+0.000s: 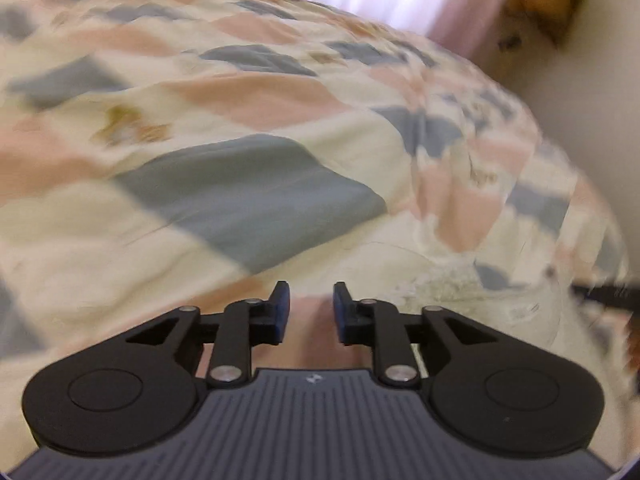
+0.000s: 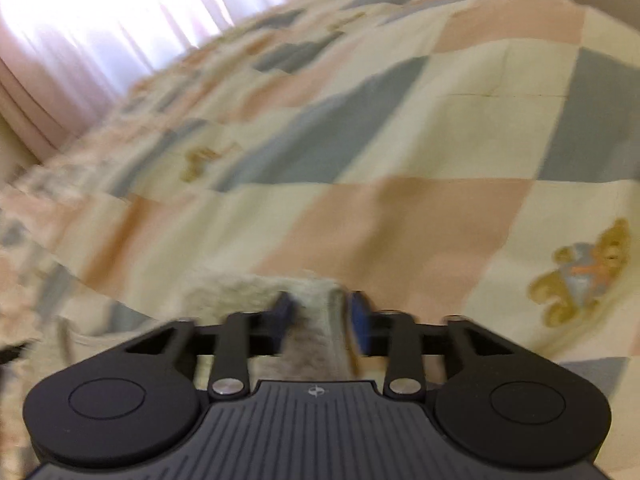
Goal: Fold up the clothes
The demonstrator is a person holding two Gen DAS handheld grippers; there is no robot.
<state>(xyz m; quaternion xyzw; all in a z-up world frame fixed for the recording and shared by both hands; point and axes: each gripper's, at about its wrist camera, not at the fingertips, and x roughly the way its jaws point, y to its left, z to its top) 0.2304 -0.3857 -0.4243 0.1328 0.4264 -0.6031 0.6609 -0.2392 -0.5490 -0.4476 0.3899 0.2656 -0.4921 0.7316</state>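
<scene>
In the right wrist view a cream, fuzzy garment point(image 2: 256, 292) lies bunched on the bed, and a fold of it runs between the fingers of my right gripper point(image 2: 320, 312), whose jaws are closed against it from both sides. In the left wrist view my left gripper point(image 1: 311, 300) is open and empty, low over the checked bedspread point(image 1: 248, 184). A pale, crumpled piece of cloth point(image 1: 460, 280) lies just right of the left gripper. Both views are motion-blurred.
The bed is covered by a quilt of cream, pink and grey-blue squares point(image 2: 400, 128) with a teddy-bear print point(image 2: 580, 272). Bright pink curtains point(image 2: 100, 20) hang behind it. A white wall point(image 1: 592, 92) stands right of the bed. A dark object point(image 1: 604, 294) pokes in at the right edge.
</scene>
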